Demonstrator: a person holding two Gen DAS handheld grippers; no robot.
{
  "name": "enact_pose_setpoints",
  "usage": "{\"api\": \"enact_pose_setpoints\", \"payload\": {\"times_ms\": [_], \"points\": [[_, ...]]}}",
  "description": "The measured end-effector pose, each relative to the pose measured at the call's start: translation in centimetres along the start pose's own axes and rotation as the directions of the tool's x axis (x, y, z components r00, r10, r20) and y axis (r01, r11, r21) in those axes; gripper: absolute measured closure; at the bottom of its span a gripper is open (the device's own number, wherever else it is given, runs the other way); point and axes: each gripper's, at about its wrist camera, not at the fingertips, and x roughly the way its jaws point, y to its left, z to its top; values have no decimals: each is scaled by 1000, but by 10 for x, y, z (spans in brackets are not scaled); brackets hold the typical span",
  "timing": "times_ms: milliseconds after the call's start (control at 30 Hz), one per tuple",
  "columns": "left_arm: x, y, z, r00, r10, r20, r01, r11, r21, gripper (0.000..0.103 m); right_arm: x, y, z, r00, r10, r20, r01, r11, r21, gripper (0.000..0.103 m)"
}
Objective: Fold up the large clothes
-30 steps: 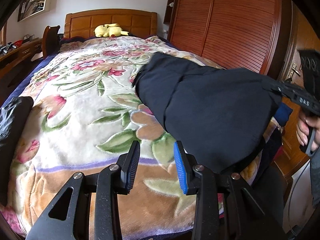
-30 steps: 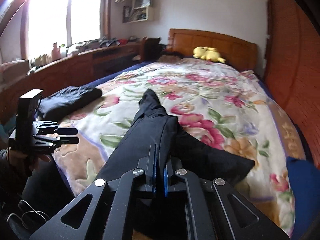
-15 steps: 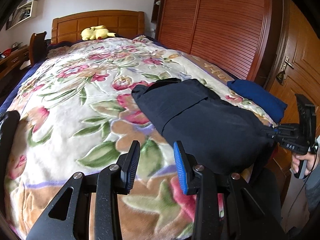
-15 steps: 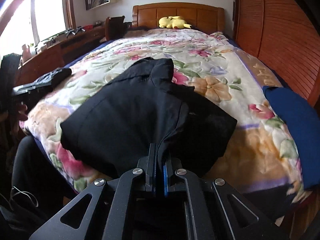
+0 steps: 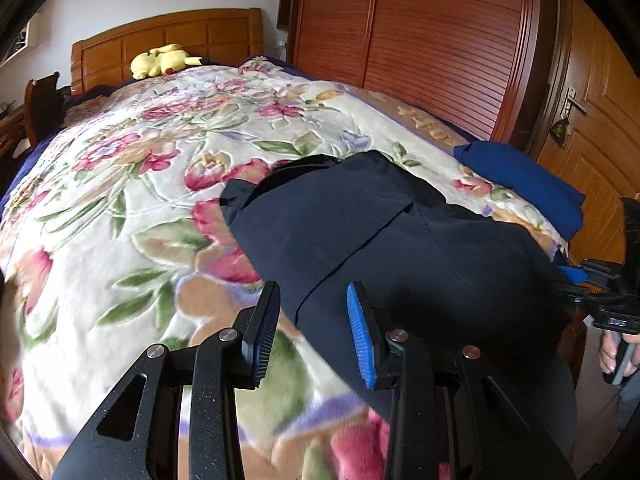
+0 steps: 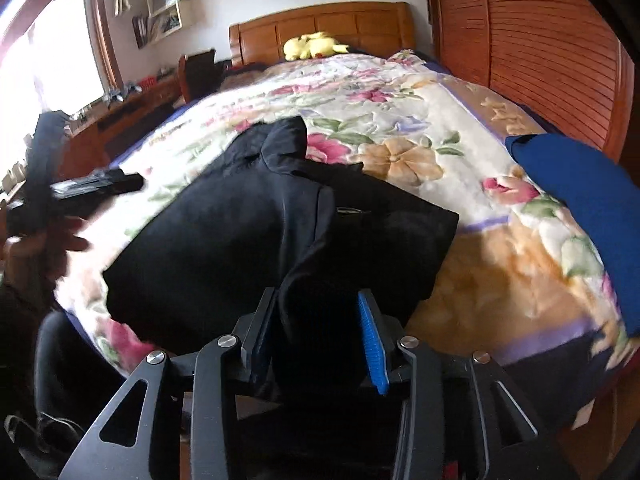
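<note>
**Letting go of the dark clothes on the bed**

We are holding our right gripper (image 6: pixel 320 340) with its fingers apart, and a fold of the dark garment (image 6: pixel 256 232) is sitting loosely between them – nothing is pinching it. We are holding our left gripper (image 5: pixel 316 332) with its fingers apart too, with nothing in it, just above the near edge of the garment.

The garment is lying in a rough folded bundle on the flowered blanket (image 5: pixel 120 208), near the foot of the bed, with one part hanging over the edge toward us. A folded blue cloth (image 5: pixel 520 184) is resting just beside it, by the wooden wardrobe (image 5: pixel 440 40). A yellow plush toy (image 5: pixel 160 64) is sitting far off by the headboard.

We are thinking the cloth is soft and floppy – it will sag and slide if we lift one spot. It looks thick, so maybe a bit heavy. We are guessing the best places to grab are two corners along the hanging edge, one for each gripper.
</note>
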Motion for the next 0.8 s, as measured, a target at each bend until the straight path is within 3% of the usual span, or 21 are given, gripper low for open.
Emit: {"api": "enact_pose_setpoints", "payload": {"times_ms": [300,467,800], "points": [[31,-2,16,1000,-4,-15,4,1000,26,67,-21,11,19,997,-14,78,18,999,-45,62],[48,10,25,1000,17,-23,-17,999,29,67,9,23,10,997,-74,4,74,993,-95,60],[100,29,40,992,97,-75,-92,993,75,67,18,11,-8,996,-81,-46,80,997,-6,39]]}}
